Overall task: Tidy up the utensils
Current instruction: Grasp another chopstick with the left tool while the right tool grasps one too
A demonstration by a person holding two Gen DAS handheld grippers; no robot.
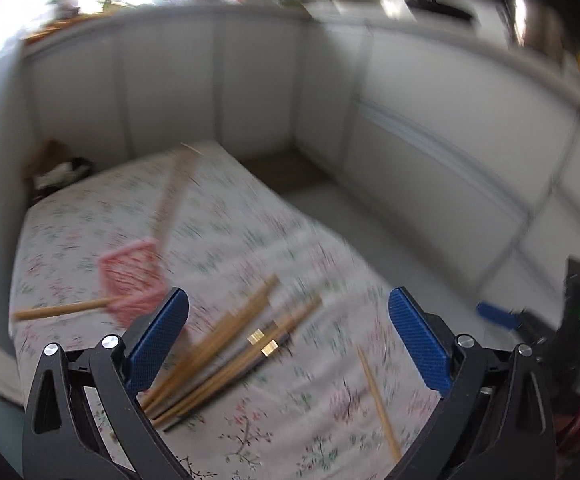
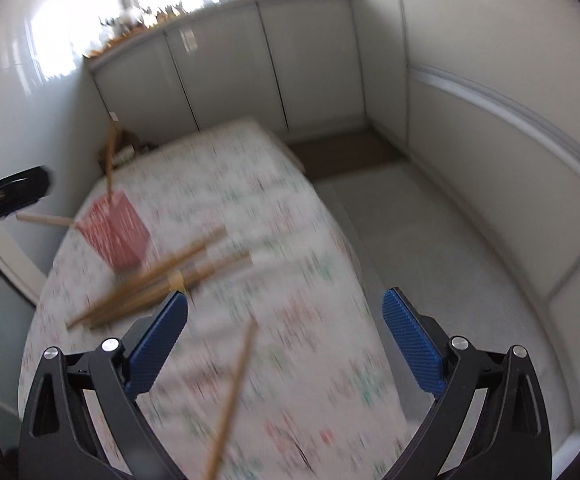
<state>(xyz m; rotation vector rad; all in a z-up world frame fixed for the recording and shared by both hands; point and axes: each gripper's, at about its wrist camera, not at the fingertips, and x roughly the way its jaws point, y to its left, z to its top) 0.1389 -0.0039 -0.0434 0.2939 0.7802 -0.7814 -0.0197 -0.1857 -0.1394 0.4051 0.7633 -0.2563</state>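
Left gripper jaws spread, empty, right over chopstick bundle on the floral-cloth bench; bundle's long axis runs diagonally, near end by the left jaw. Right gripper jaws spread, empty; single chopstick lies between them. Pink holder sits beyond the bundle. Left is nearer the bundle.

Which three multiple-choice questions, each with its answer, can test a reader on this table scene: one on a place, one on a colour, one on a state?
1. Where does the single chopstick lie?
A. apart from the bundle
B. inside the holder
C. on the floor

2. What colour is the holder?
A. green
B. pink-red
C. black

3. How is the left gripper?
A. shut on a chopstick
B. open, holding nothing
C. shut on the holder

Answers:
1 A, it lies alone on the tablecloth, right of the chopstick bundle.
2 B, its lattice sides look pink-red.
3 B, its fingers stand wide apart.
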